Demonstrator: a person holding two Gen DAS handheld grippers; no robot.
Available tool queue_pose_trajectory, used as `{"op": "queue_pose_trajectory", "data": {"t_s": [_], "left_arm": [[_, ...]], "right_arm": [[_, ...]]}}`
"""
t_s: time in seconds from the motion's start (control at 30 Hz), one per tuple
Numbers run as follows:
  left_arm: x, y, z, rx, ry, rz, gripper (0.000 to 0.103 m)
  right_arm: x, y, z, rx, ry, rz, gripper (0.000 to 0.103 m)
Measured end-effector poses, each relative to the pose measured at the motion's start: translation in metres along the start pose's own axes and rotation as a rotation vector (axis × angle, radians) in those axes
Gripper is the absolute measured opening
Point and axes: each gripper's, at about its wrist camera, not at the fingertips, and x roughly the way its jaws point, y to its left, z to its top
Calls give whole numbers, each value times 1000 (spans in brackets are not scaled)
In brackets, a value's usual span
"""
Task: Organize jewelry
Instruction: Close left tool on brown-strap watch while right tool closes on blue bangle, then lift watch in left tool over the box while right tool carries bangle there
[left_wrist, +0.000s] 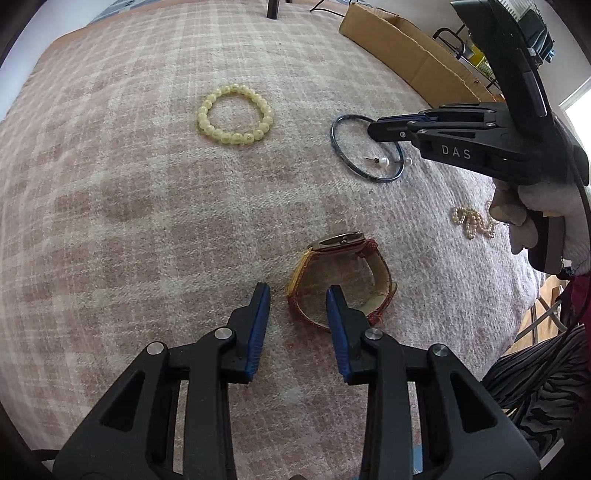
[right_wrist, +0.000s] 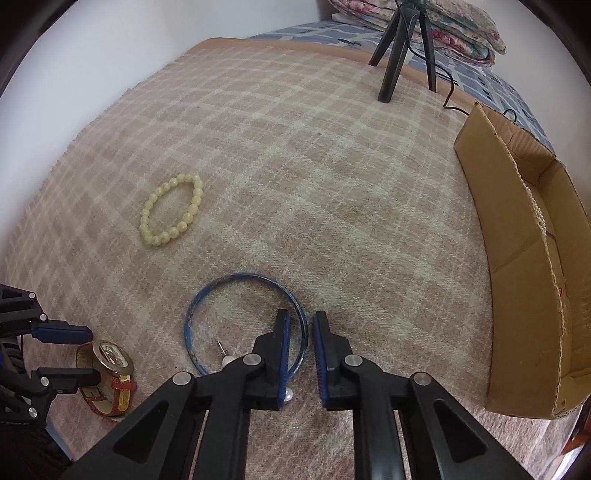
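Tongs first: the right tongs (right_wrist: 300, 354) stand spread a little, their blue pads set either side of the near-right arc of the blue bangle (right_wrist: 207, 299), with the rim running through the gap but not yet pinched. The left tongs (left_wrist: 298, 317) are released wider and hold nothing; the right pad sits in front of the watch (left_wrist: 341, 273), which lies on its side with its red strap looped, while the left pad hangs over bare blanket. I judge the step in hand to be a pickup, each hand lining up on its own piece.

Inside the bangle lies a pearl stud earring (left_wrist: 380, 161), and a second pearl (right_wrist: 288, 396) shows just beside the right tongs' left pad. Closing on the bangle calls for care that neither pearl is caught or dragged along. The rim is thin and flat on the plaid blanket (right_wrist: 295, 166), so the pads must go low enough to grip it.

Farther off rest the yellow bead bracelet (left_wrist: 235, 114) and a small heap of pearl strand (left_wrist: 474, 221) near the right hand. The cardboard box (right_wrist: 524, 258) to the right already shows a pearl string inside and is, I judge, where the pieces go. A tripod (right_wrist: 399, 48) stands at the far edge.
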Motion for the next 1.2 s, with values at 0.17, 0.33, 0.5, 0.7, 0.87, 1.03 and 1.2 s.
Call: {"op": "queue_pose_trajectory", "data": {"t_s": [0.17,0.33,0.5,0.7,0.87,1.03,1.2], "left_arm": [[5,-4,-1,12,-6,25,11],[7,-5,0,13,-18,30,6],[6,-6,2,6,-27,21,5],[0,-5,-2,3,-43,7,5],[-9,-4,-8,-5,-56,1,5],[-17,-2,-9,-12,-72,-2,5],[-25,2,-10,-33,-92,-15,5]], "right_arm": [[0,5,-2,-16,-9,-14,3],[-1,7,-3,-19,-19,-27,2],[-7,12,-4,-30,-34,-33,2],[-21,19,-3,-45,-71,-41,1],[-33,23,-2,-53,-102,-50,1],[-45,27,-2,-63,-134,-59,1],[-60,30,-1,-74,-173,-79,1]]}}
